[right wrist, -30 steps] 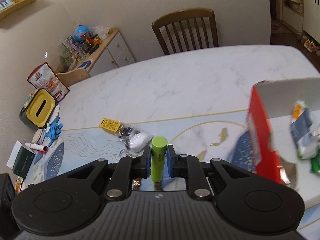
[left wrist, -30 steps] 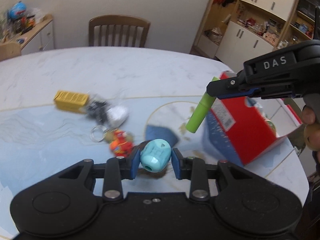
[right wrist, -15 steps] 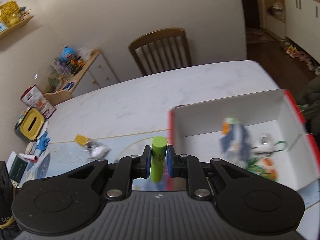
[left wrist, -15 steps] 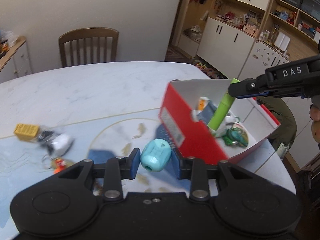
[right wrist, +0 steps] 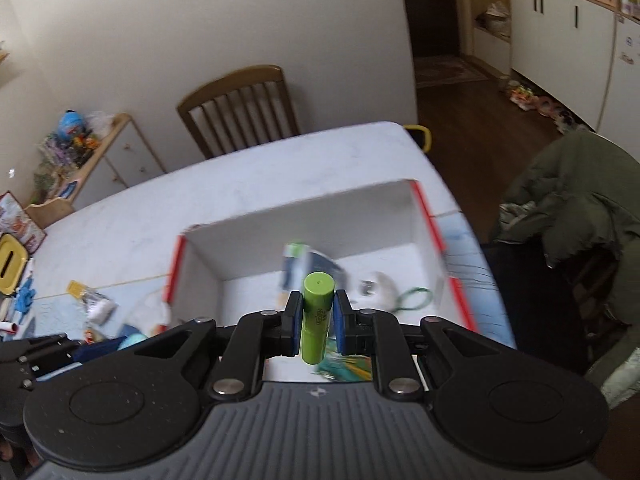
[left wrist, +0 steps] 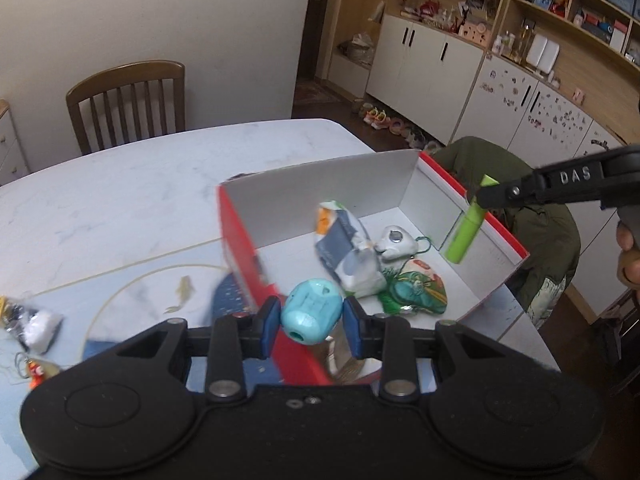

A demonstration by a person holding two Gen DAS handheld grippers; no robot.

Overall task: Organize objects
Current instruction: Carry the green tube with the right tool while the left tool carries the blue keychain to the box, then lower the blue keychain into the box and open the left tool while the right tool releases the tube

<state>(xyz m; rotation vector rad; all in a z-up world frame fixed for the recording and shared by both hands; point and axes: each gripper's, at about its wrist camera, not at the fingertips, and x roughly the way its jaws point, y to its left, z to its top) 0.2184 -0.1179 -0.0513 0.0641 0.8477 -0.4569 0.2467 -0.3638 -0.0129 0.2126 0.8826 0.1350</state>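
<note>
My left gripper (left wrist: 311,322) was clamped on a light blue egg-shaped toy (left wrist: 311,316), held above the near edge of the red box (left wrist: 256,256). My right gripper (right wrist: 316,318) pinched a green tube (right wrist: 317,312) upright over the box's inside, where a packet (left wrist: 346,248) and what looked like a keychain (left wrist: 396,240) lay.

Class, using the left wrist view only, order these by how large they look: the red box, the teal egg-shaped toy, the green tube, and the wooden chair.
1. Red box, clearly largest.
2. Wooden chair.
3. Teal egg-shaped toy, held in the left claw; it sits nearest the camera, which inflates it.
4. Green tube, in the right claw; close to the toy, so this order is unsure.
</note>
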